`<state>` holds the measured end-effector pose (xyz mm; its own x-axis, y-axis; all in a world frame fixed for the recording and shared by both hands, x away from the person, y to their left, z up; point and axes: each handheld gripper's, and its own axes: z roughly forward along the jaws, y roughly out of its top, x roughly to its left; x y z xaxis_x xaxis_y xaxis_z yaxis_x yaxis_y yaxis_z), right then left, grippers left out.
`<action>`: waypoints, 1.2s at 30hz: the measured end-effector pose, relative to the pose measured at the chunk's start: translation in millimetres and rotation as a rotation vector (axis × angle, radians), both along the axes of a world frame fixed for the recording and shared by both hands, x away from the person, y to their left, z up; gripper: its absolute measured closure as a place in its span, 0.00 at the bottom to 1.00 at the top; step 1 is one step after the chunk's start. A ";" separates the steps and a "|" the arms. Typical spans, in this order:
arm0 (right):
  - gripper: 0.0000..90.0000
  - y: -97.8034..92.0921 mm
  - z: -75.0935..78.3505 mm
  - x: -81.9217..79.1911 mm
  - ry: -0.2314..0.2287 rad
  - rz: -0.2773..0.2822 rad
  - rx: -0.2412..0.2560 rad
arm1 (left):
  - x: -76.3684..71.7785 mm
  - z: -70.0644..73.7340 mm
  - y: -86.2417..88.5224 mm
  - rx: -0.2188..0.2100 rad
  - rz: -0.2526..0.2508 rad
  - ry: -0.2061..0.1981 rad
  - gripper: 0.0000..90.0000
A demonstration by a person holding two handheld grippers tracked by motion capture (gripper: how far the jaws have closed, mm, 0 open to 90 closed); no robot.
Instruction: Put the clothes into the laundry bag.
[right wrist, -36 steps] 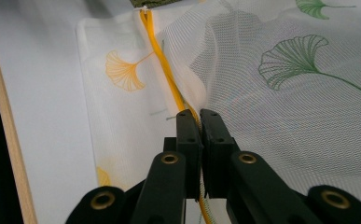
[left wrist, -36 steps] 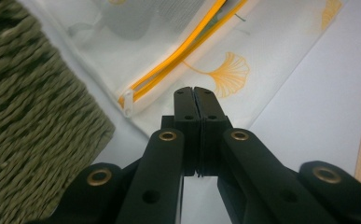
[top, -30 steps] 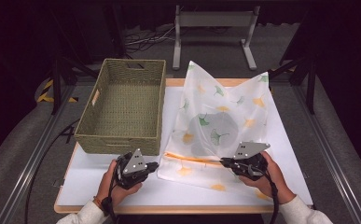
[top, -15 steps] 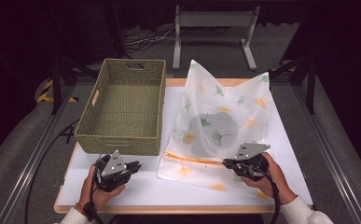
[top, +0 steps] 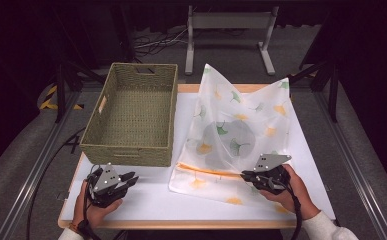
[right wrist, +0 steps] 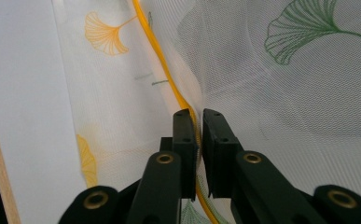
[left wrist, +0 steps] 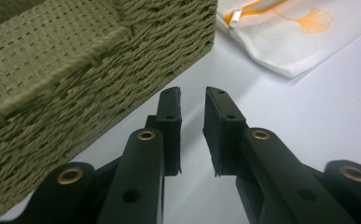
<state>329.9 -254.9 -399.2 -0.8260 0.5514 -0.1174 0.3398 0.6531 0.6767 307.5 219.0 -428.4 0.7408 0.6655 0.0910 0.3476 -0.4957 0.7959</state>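
My left gripper (top: 129, 178) sits at the near left corner of the white table (top: 151, 200), just in front of the woven basket (top: 131, 117), and its tips point toward the right. In the left gripper view its jaws stand slightly apart with nothing between them, hovering over bare table top, with the basket's (left wrist: 75, 70) woven front wall close on one side and a corner of the mesh bag (left wrist: 290, 37) with its white zip pull (left wrist: 234, 17) farther off. The basket itself is olive green, rectangular and sits on the left half of the table, its handle cut-outs at the near and far ends. To the right of it lies the mesh bag (top: 241, 125), white and see-through, printed with green and yellow ginkgo leaves; its far part stands up in a peak while the near part lies flat on the table. An orange zip line (top: 206, 170) runs across the bag near its front edge. My right gripper (top: 245, 176) is at the right end of that line, and in the right gripper view its jaws are pinched on the bag's mesh (right wrist: 262, 84) right at the orange zip (right wrist: 162, 65), with the fabric gathered into a fold between them.
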 end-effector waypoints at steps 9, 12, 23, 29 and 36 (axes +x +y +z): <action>0.86 -4.7 -2.2 0.0 0.007 -0.021 0.009 | -2.9 -2.5 13.1 -0.017 0.036 0.006 0.85; 0.86 -8.0 -3.4 -0.2 0.003 -0.031 0.008 | -3.0 -4.6 19.8 -0.020 0.054 0.013 0.85; 0.81 -16.3 -2.2 -3.3 -0.043 -0.035 0.011 | -1.0 -3.1 26.2 -0.043 0.073 -0.008 0.82; 0.68 -19.2 -0.4 -4.8 -0.090 -0.042 -0.014 | -0.7 -0.4 34.1 -0.069 0.104 -0.028 0.76; 0.57 -25.8 -3.7 -8.9 -0.151 -0.038 -0.037 | 1.0 -7.6 39.7 -0.070 0.131 -0.019 0.63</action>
